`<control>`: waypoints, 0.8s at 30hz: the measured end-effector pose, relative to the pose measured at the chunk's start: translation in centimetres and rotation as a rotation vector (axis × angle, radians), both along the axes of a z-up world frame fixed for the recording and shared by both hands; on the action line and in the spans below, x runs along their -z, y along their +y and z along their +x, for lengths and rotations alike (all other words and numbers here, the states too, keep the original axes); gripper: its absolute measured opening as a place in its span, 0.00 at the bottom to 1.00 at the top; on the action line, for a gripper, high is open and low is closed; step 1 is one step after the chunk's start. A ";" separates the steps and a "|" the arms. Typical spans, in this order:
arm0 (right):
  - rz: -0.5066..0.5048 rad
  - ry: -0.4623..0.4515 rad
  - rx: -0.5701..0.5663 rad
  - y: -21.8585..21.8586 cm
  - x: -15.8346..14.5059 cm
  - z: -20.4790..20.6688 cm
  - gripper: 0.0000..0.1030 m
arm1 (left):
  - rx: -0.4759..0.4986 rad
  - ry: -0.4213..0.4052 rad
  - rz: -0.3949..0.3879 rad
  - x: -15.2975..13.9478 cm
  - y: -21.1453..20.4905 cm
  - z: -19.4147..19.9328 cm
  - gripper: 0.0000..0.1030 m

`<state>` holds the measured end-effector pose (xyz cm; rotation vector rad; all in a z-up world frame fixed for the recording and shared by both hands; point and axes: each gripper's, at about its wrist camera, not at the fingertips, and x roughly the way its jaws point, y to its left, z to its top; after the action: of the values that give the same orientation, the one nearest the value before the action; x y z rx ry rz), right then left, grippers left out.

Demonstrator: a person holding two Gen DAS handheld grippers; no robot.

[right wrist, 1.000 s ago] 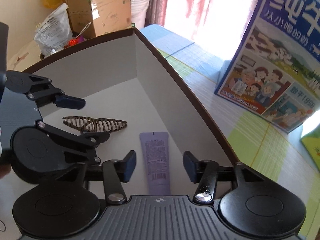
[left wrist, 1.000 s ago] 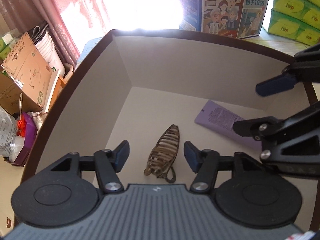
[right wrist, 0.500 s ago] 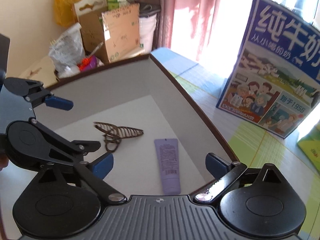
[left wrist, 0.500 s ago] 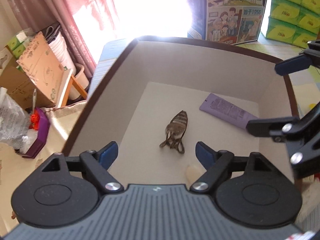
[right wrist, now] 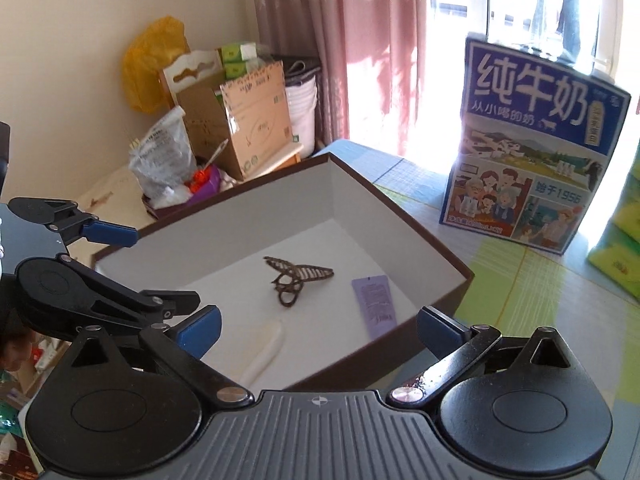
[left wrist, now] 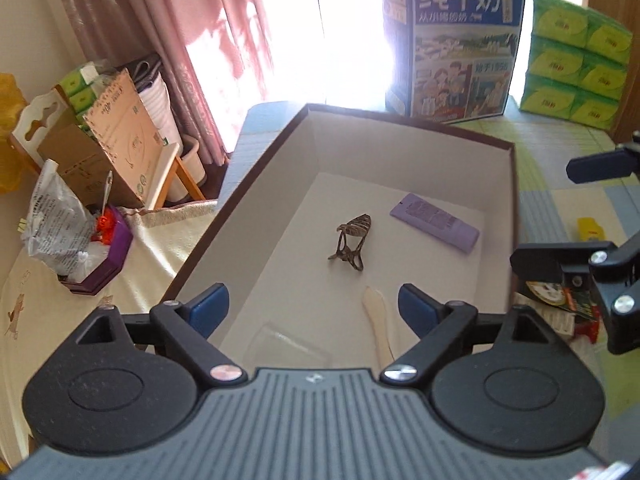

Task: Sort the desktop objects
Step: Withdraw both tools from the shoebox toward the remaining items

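A brown-rimmed box (left wrist: 248, 188) (right wrist: 420, 232) with a white inside lies below both grippers. On its floor rest a brown hair claw clip (left wrist: 352, 240) (right wrist: 294, 276), a purple tube (left wrist: 436, 222) (right wrist: 374, 300) and a cream stick (left wrist: 378, 320) (right wrist: 264, 348). My left gripper (left wrist: 314, 306) (right wrist: 164, 268) hovers over the box's near end, its jaws opening with nothing between them. Above the box's near right corner is my right gripper (right wrist: 319, 330) (left wrist: 544, 216). Its jaws are also opening and hold nothing.
A blue milk carton case (left wrist: 452, 40) (right wrist: 532, 152) stands behind the box, with green tissue packs (left wrist: 576, 68) to its right. Cardboard boxes (left wrist: 104, 148) and a purple tray (left wrist: 104, 264) crowd the left. A yellow item (left wrist: 590, 230) and colourful packets (left wrist: 556, 300) lie right of the box.
Both grippers have risen and drawn back from the box, and their jaws have spread wider. The hair clip and the tube stay on the box floor.
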<state>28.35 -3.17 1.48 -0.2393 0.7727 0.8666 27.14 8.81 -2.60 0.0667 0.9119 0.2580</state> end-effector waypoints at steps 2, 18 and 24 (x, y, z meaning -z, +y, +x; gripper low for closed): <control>0.011 -0.013 0.020 -0.8 -0.6 -1.1 0.98 | -0.002 -0.024 0.002 -1.0 -0.7 -1.3 0.90; 0.101 -0.026 0.061 -8.2 -3.3 -9.5 0.98 | 0.006 -0.110 0.004 -4.5 -7.7 -11.3 0.91; 0.115 -0.018 0.064 -10.7 -3.5 -11.9 0.98 | 0.023 -0.109 -0.011 -4.3 -10.3 -13.9 0.91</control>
<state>16.48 -13.86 4.96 -0.1197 0.7080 0.8443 13.25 -1.44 1.69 0.0526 0.8037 0.2335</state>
